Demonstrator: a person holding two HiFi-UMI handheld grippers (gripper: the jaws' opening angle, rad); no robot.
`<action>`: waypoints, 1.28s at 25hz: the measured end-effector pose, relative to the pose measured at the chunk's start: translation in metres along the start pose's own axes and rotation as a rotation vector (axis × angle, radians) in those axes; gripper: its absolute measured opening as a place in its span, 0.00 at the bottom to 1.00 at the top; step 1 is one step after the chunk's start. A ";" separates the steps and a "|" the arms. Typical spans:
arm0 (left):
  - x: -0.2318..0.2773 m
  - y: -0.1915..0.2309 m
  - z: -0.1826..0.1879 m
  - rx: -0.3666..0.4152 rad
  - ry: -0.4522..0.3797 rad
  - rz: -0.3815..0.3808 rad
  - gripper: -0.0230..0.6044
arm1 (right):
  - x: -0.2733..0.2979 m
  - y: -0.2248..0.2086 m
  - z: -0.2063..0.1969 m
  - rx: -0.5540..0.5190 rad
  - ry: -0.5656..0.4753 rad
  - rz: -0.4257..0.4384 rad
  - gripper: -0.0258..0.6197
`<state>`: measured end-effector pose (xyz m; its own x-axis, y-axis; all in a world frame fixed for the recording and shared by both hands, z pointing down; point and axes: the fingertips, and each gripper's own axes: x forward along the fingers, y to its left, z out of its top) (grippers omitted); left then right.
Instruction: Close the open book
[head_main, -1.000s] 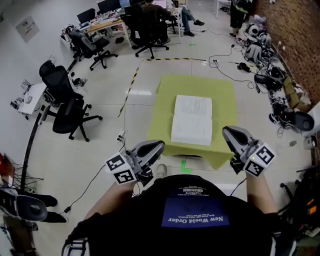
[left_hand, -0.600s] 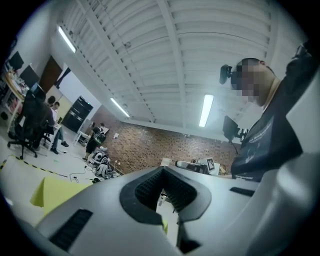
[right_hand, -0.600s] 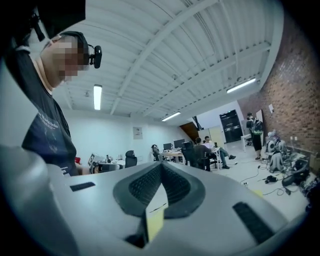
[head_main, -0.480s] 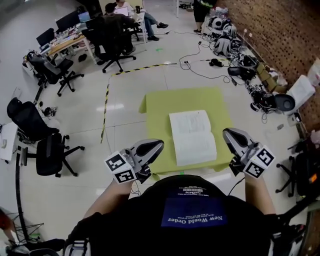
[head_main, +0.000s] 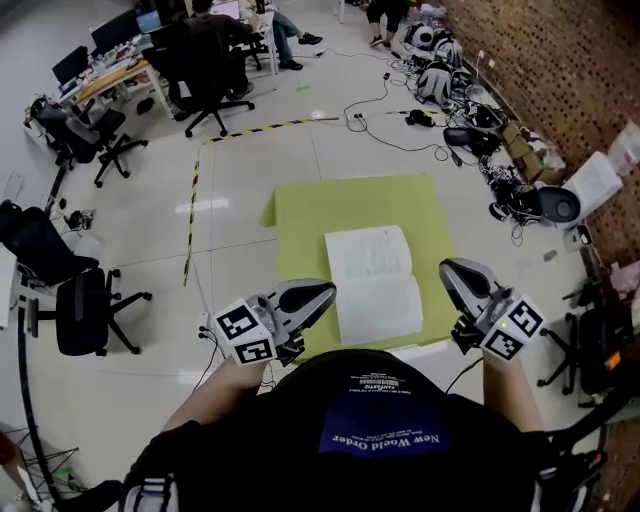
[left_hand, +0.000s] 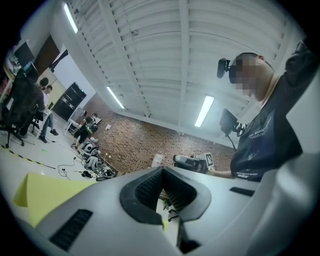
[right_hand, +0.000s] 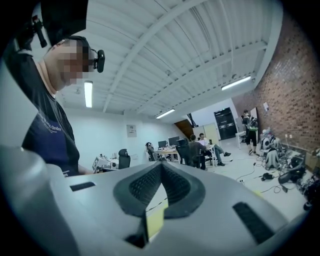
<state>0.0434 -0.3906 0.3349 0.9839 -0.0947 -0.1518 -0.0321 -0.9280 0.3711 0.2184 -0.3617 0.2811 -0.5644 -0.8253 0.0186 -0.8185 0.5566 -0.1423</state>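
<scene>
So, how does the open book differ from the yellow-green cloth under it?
Colour: the open book shows white pages, while the yellow-green cloth is plain.
Size: the book is much smaller, and the cloth reaches well beyond it on the far side.
Place: the book lies on top of the cloth, close to the cloth's near edge.
Both are rectangular and lie flat.

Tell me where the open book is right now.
In the head view, the open book lies at the near edge of the yellow-green table, between the left gripper and the right gripper, touching neither.
</scene>
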 end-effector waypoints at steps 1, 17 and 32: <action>0.006 0.001 -0.001 0.006 0.004 0.011 0.04 | 0.002 -0.007 0.002 -0.010 -0.005 0.018 0.02; 0.099 0.002 0.014 0.110 0.003 0.280 0.04 | 0.009 -0.086 0.007 -0.112 0.022 0.366 0.02; -0.001 0.042 0.021 0.214 0.060 0.309 0.04 | 0.077 -0.032 0.003 -0.093 0.069 0.368 0.02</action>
<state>0.0376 -0.4372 0.3314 0.9304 -0.3664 -0.0061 -0.3586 -0.9138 0.1907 0.2020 -0.4432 0.2841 -0.8254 -0.5622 0.0505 -0.5645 0.8232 -0.0617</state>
